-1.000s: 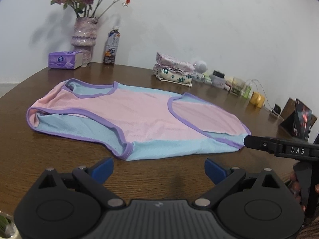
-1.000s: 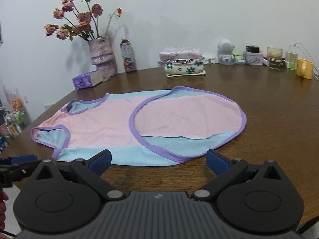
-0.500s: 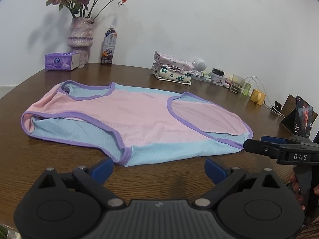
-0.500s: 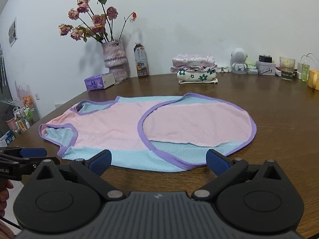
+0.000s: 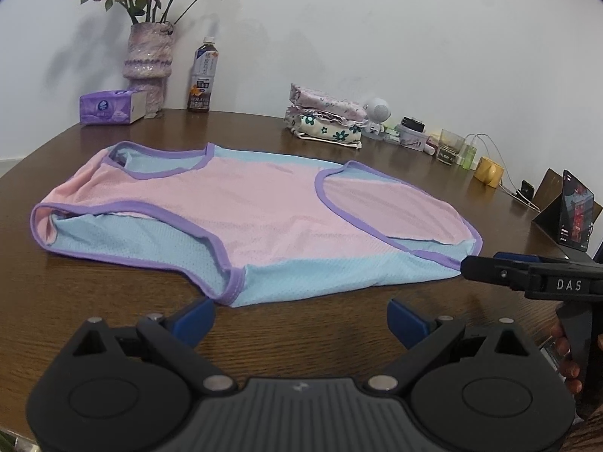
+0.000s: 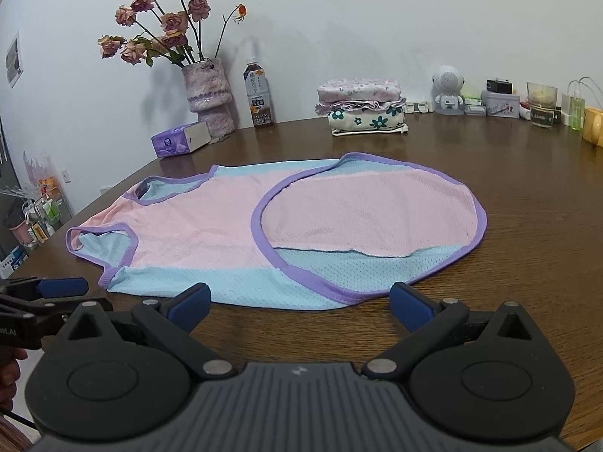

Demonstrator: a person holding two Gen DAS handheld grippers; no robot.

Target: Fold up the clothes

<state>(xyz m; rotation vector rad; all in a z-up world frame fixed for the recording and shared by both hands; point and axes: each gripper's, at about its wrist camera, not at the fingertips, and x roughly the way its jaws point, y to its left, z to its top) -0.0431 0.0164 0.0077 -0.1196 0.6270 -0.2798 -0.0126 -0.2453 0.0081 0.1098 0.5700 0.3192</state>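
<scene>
- On a dark wooden table [image 6: 527, 196], a sleeveless mesh vest [image 6: 233, 233] in pink and pale blue with purple trim lies flat, its neck end to the left and its hem end to the right.
- At far left of the right wrist view, the left gripper [image 6: 62, 287] hovers near the vest's armhole corner without touching it; in its own view its jaws stand wide apart, holding nothing.
- Along the back wall, from left: a purple tissue box [image 6: 181, 139], a vase of dried roses [image 6: 207, 101], a drink bottle [image 6: 258, 94], a stack of folded floral clothes [image 6: 363, 107], a small white robot figure [image 6: 448, 88], a glass [image 6: 542, 104] and a yellow mug [image 6: 593, 125].
- At the vest's right end, the hem has been turned back over the body, showing a rounded pink panel edged in purple.
- Nearest the camera, the right gripper [image 6: 299, 303] sits just short of the vest's near edge, jaws spread and empty.
- Judged from this, folding has barely begun: one turn of the hem looks done, the rest of the vest is still spread out, and it has yet to join the folded stack.
</scene>
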